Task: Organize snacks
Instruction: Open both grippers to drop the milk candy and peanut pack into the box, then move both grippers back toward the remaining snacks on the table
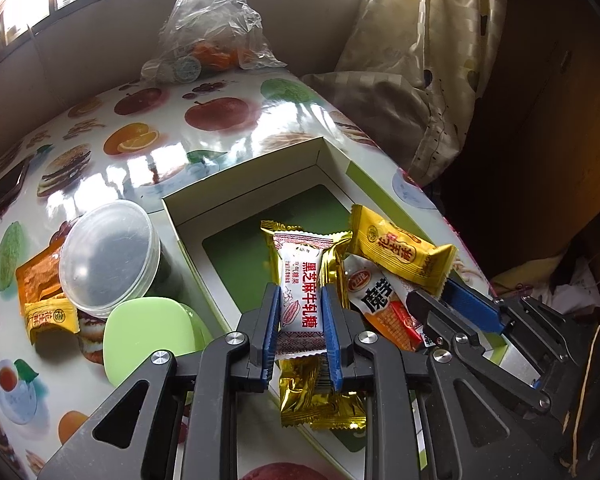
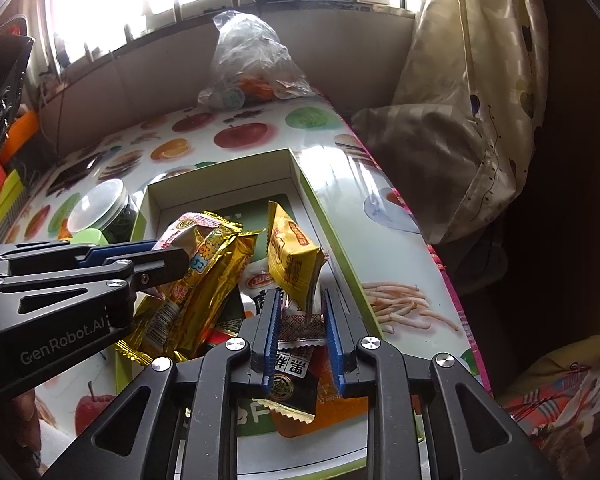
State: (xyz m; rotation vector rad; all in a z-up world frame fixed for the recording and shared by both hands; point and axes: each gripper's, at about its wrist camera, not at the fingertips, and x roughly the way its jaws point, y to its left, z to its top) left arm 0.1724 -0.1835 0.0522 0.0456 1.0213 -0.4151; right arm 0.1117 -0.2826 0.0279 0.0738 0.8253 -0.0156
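An open white box (image 1: 236,176) with a green floor lies on the fruit-print table; it also shows in the right wrist view (image 2: 300,184). My left gripper (image 1: 300,304) is shut on a gold and white nougat packet (image 1: 300,280) held over the box. My right gripper (image 2: 302,312) is shut on the bottom edge of a yellow snack packet (image 2: 292,260), held upright above the box; the same packet shows in the left wrist view (image 1: 400,252). An orange and white snack (image 1: 384,300) and a dark packet (image 2: 292,388) lie in the box.
A clear-lidded jar (image 1: 108,256), a green lid (image 1: 148,336) and two orange and yellow packets (image 1: 44,296) sit left of the box. A plastic bag with oranges (image 1: 212,36) stands at the far end. A curtain (image 1: 428,64) hangs beyond the right table edge.
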